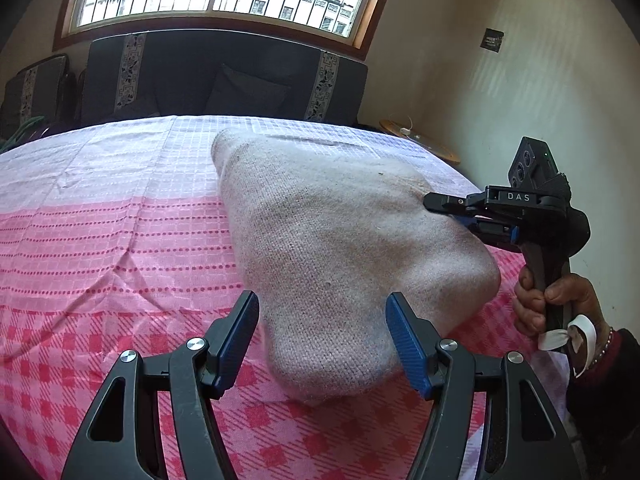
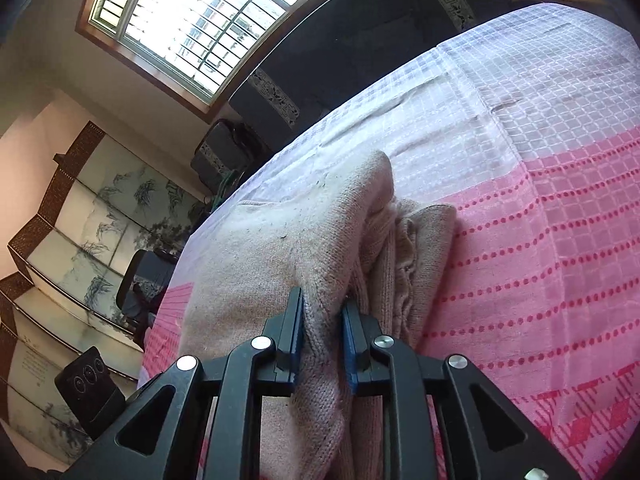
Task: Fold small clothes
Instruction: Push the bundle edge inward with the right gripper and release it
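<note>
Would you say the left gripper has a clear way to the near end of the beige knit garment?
Probably yes: the left gripper is open, and the beige knit garment already lies between its fingers, nothing blocking.

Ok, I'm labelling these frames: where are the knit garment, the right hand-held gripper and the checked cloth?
knit garment [image 1: 340, 248]: left wrist view, middle of its top face.
right hand-held gripper [image 2: 323, 334]: right wrist view, between its fingertips, on pinched knit.
checked cloth [image 1: 100, 240]: left wrist view, bare pink stretch left of the garment.

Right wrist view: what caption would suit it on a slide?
Right gripper pinches a fold of the beige knit garment lying on the pink checked bedspread.
</note>
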The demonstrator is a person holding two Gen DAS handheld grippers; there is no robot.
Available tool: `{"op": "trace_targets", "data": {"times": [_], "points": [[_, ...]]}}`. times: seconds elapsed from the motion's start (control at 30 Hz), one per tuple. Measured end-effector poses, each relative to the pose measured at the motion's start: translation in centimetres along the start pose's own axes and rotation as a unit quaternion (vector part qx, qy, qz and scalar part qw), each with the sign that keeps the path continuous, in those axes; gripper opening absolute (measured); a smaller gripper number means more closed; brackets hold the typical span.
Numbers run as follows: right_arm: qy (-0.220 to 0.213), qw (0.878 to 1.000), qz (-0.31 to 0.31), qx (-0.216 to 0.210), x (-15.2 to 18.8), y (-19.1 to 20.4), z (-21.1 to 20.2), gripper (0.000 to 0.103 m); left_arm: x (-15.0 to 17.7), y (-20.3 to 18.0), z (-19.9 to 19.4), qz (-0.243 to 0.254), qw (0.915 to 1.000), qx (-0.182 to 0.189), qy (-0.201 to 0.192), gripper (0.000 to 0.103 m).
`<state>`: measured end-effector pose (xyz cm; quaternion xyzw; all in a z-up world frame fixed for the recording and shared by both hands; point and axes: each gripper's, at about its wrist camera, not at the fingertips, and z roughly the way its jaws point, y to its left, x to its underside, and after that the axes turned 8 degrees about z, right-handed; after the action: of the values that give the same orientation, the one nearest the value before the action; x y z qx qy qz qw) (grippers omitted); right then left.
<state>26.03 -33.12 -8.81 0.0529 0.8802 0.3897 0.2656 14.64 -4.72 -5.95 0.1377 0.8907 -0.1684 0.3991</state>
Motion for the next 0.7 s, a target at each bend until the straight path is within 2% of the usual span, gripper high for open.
{"op": "trace_targets", "data": {"times": [0.2, 0.27, 0.33, 0.37, 0.47, 0.57, 0.6, 0.63, 0.7], "points": [[0.0, 0.999, -0.031, 0.027, 3.3, 1.2, -2.9, 0.023, 0.3, -0.2, 1.1, -0.001, 0.9997, -0.007, 0.023, 0.066], [0.008, 0.998, -0.037, 0.057, 4.8, 0.6, -2.8, 0.022, 0.6, 0.1, 1.3, -0.01, 0.9996, -0.004, 0.026, 0.066], [0.024, 0.995, -0.038, 0.094, 5.8, -0.5, -1.8, 0.018, 0.9, 0.3, 1.7, -0.015, 0.9992, -0.005, 0.037, 0.066], [0.021, 0.996, -0.031, 0.085, 5.9, -0.9, -1.9, 0.017, 1.0, 0.4, 2.0, -0.019, 0.9988, -0.002, 0.046, 0.066], [0.024, 0.994, -0.04, 0.097, 5.9, -0.7, -1.7, 0.017, 1.2, 0.9, 2.4, -0.035, 0.9978, 0.005, 0.056, 0.067], [0.029, 0.997, -0.018, 0.07, 5.4, -1.9, -1.8, 0.017, 1.4, 1.2, 2.3, -0.046, 0.9973, 0.012, 0.055, 0.068], [0.028, 0.998, -0.009, 0.063, 5.3, -2.2, -2.0, 0.02, 1.5, 1.2, 2.1, -0.049, 0.9974, 0.012, 0.052, 0.068], [0.025, 0.998, -0.005, 0.063, 5.4, -2.4, -2.2, 0.032, 1.6, 1.3, 1.7, -0.052, 0.9974, 0.013, 0.048, 0.067], [0.012, 0.999, 0.002, 0.047, 5.6, -2.5, -3.0, 0.035, 1.4, 1.1, 0.8, -0.054, 0.9979, 0.01, 0.035, 0.067]]}}
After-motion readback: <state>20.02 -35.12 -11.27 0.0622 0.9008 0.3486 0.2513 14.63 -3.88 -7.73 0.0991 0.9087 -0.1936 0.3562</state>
